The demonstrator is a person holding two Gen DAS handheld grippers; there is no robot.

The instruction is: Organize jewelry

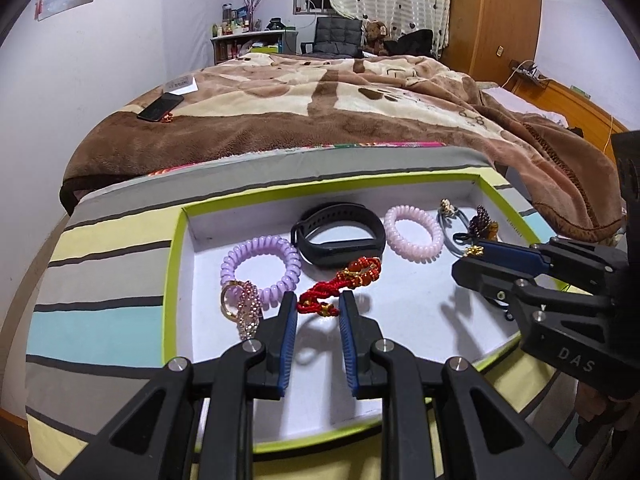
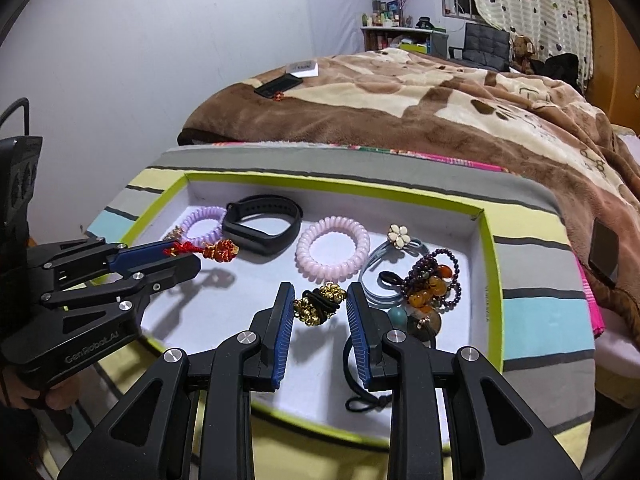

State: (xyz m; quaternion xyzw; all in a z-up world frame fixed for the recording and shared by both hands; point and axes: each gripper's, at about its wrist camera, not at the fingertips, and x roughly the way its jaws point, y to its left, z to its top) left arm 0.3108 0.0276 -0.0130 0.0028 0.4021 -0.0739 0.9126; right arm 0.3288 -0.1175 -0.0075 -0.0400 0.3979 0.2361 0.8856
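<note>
A white tray with a lime rim (image 1: 176, 248) (image 2: 490, 256) holds jewelry. My left gripper (image 1: 318, 308) is open, its fingers on either side of a red knotted bracelet with orange beads (image 1: 344, 284) (image 2: 212, 251). My right gripper (image 2: 318, 300) is open around a black hair tie with gold beads (image 2: 320, 303); in the left wrist view the right gripper (image 1: 476, 256) reaches in from the right. Also in the tray: a purple coil tie (image 1: 260, 268), a black wristband (image 1: 340, 234) (image 2: 262, 226), a pink coil tie (image 1: 414, 234) (image 2: 332, 252), a rhinestone clip (image 1: 246, 310), a flower hair tie (image 2: 400, 236) and a dark bead bracelet (image 2: 432, 276).
The tray rests in a striped box (image 1: 100, 280) against a bed with a brown blanket (image 1: 320, 112). A phone (image 1: 160, 107) and a white card (image 1: 182, 85) lie on the blanket. A black cord (image 2: 366, 396) lies by my right finger.
</note>
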